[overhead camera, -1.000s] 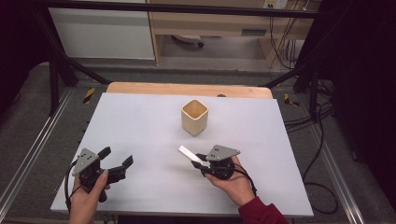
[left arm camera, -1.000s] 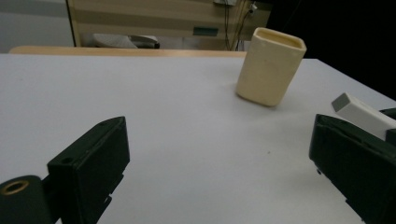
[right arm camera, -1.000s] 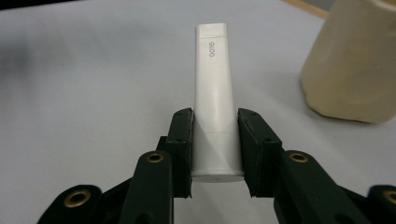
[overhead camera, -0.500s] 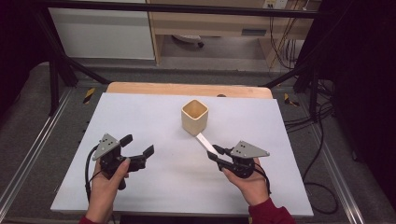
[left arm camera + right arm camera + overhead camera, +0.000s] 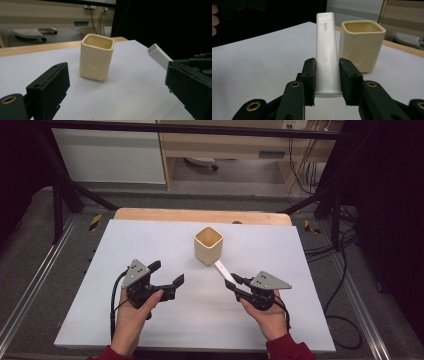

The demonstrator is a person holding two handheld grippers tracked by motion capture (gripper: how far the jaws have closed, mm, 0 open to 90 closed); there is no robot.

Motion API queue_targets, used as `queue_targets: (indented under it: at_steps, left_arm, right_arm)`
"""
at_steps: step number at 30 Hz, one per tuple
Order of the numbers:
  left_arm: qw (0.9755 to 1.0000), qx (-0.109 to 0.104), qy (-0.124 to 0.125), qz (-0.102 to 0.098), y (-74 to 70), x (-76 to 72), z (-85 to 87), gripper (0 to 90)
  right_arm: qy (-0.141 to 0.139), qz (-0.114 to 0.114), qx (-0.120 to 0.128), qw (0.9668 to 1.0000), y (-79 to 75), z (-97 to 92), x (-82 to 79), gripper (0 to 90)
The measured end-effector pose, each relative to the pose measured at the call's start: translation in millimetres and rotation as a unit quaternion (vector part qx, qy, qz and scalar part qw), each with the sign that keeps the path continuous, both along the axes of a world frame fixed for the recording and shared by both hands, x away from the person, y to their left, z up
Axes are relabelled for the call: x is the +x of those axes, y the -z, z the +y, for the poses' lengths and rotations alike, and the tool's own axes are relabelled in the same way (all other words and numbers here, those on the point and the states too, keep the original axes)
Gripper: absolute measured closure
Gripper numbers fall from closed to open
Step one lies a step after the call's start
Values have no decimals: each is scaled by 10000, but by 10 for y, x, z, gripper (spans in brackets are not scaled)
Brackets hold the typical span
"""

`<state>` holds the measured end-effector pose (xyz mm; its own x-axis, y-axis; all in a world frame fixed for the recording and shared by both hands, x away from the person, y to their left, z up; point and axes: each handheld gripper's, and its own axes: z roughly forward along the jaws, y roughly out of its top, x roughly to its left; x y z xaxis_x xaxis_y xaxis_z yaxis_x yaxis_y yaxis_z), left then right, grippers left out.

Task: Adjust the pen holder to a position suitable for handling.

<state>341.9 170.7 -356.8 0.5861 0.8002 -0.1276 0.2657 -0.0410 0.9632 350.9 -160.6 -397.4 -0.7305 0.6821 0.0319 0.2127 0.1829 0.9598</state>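
Note:
A cream square cup (image 5: 208,245) stands upright and empty on the white tabletop (image 5: 125,240), a little beyond the middle. My right gripper (image 5: 232,282) is shut on the lower end of a white tube (image 5: 223,271), which slants up and away, its far end close to the cup's near right corner. In the right gripper view the tube (image 5: 327,57) sits pinched between the pads, with the cup (image 5: 361,43) just behind it to the right. My left gripper (image 5: 167,272) is open and holds nothing, left of the cup and nearer me. The left gripper view has the cup (image 5: 96,57) ahead and the tube (image 5: 160,55) at right.
A wooden strip (image 5: 200,215) runs along the table's far edge. Metal rails (image 5: 45,270) flank both sides, and cables (image 5: 340,250) lie on the floor to the right. Bare white surface spreads around the cup and between my hands.
The left gripper has moved forward and to the right, toward the cup. The right gripper carried the tube to the right, and the tube's tip is now nearer the cup.

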Motion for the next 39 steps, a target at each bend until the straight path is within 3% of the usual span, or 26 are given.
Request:
queue_targets:
  at_steps: [3, 5, 9, 17, 24, 26, 30, 39]
  left_arm:
    - [9999, 48, -49, -148, -1, 10, -19, 77]
    - [9999, -22, -40, -137, 0, 15, -37, 78]
    - [9998, -208, 33, 64, -28, -10, -69, 67]
    - [9998, -201, 26, 11, -70, -34, -102, 66]
    - [9993, -291, 147, 158, -8, 11, -127, 66]
    - [9983, -451, 250, 258, -6, 16, -146, 67]
    - [9976, -555, 319, 246, -44, 5, -146, 66]
    - [9940, -806, 557, 493, 14, 94, -214, 65]
  right_arm:
    - [-13, 10, -29, 10000, 17, 27, 2, 671]
    - [-58, -13, -15, 10000, 26, 52, 2, 671]
    - [-99, -53, 118, 9999, 26, 83, 3, 671]
    - [-84, -1, 171, 9998, 58, 87, 31, 671]
    - [-118, 0, 44, 9999, 68, 147, 24, 671]
    - [-105, 0, 27, 9999, 74, 162, 30, 671]
    - [-91, 32, 71, 9999, 76, 213, 57, 671]
    - [-185, -123, -19, 9998, 79, 414, 84, 671]
